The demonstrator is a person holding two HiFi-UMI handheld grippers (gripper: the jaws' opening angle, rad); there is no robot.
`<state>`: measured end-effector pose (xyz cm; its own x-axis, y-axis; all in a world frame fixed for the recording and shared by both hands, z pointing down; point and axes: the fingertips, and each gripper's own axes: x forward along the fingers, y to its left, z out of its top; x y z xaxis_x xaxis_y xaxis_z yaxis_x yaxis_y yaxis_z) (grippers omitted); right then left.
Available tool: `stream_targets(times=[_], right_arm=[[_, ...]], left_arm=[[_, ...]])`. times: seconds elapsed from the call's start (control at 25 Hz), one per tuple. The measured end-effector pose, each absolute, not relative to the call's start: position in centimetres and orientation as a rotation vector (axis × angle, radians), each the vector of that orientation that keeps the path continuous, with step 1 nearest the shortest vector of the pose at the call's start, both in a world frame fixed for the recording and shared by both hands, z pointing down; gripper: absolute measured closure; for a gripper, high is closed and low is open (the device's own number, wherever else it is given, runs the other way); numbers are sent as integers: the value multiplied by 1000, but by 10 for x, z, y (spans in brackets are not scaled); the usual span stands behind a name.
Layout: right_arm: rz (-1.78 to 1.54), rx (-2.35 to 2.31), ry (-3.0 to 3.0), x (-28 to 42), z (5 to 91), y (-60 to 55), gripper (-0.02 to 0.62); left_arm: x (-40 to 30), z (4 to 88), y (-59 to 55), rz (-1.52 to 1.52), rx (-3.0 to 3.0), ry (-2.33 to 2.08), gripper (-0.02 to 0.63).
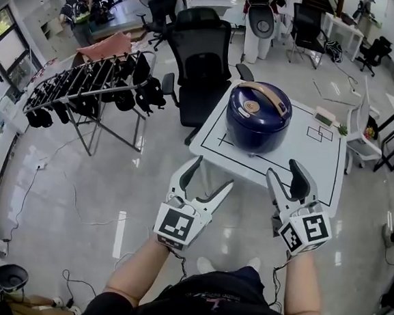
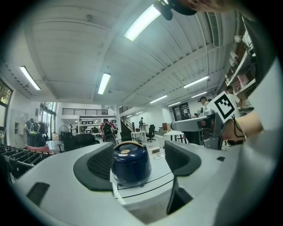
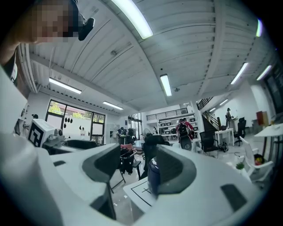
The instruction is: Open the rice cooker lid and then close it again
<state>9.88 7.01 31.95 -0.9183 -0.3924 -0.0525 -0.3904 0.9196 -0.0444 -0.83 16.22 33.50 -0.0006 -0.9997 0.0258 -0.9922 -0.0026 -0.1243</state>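
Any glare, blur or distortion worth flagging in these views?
Head view: heavy fisheye bending, lamp glare on the floor, rice cooker sharp. Left gripper view: dark vignette, ceiling lights blown out, near jaws soft. Right gripper view: same vignette, mosaic patch top left, rice cooker partly behind a jaw.

Right gripper view: the dark blue round rice cooker [image 3: 153,175] is mostly hidden behind one grey pad [image 3: 177,170]. Head view: the small white tabletop box [image 1: 324,116] is too small to identify.

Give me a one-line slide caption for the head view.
Open left claw and open right claw held short of the closed blue rice cooker on a white table.
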Motion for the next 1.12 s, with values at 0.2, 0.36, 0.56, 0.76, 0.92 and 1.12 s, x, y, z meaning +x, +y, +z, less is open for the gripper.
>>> stream_targets(times=[0.2, 0.36, 0.56, 0.76, 0.92, 1.12], right_arm=[[-30, -640, 3030, 90, 316, 72, 354], [-15, -648, 3038, 87, 313, 63, 354], [-17, -645, 3036, 81, 313, 41, 354], [-47, -642, 3028, 77, 318, 7, 354], [-58, -639, 3030, 74, 319, -25, 354], [-58, -639, 3033, 73, 322, -68, 354]], left_arm=[[-19, 334, 162, -142, -2186, 2159, 256], [-23, 332, 153, -128, -2187, 2157, 258], [-30, 333, 135, -143, -2180, 2166, 258], [-36, 335, 104, -162, -2173, 2181, 258], [-38, 335, 72, -176, -2177, 2181, 258], [-36, 340, 23, -199, -2191, 2175, 258]])
